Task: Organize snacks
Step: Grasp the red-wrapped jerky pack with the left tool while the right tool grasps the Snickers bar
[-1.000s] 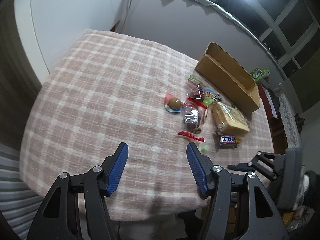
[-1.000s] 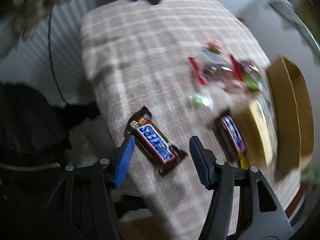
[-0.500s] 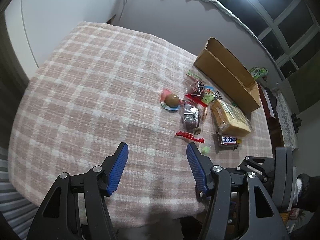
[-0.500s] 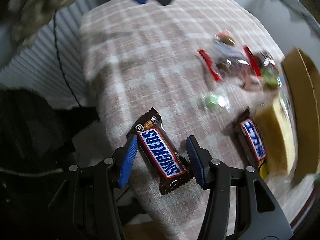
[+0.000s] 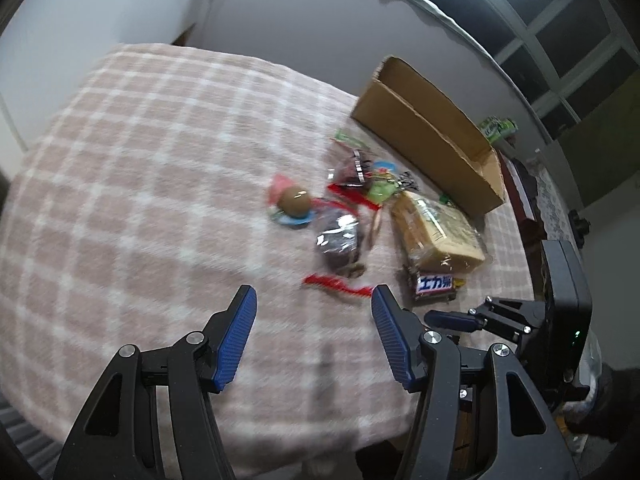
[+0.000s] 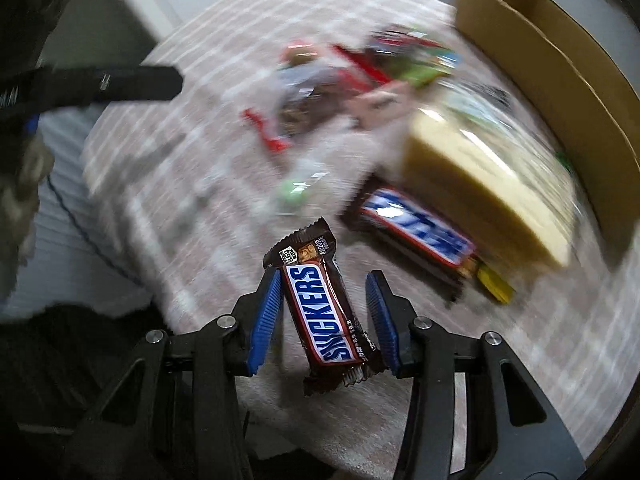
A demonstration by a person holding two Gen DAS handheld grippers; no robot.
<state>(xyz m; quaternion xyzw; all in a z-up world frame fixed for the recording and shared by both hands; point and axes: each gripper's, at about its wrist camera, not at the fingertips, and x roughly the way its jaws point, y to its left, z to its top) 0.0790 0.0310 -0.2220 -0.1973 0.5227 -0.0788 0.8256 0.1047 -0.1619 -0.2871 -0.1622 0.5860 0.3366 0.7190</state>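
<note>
checked blanket [image 5: 132,168] everywhere; only right tongs [image 6: 325,312] view shows snickers bar [image 6: 324,312].

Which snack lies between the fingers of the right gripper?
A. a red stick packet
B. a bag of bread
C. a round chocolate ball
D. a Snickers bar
D: the right wrist view shows the Snickers bar lying lengthwise between the blue pads of the right gripper, whose jaws have just been closing around it.
</note>
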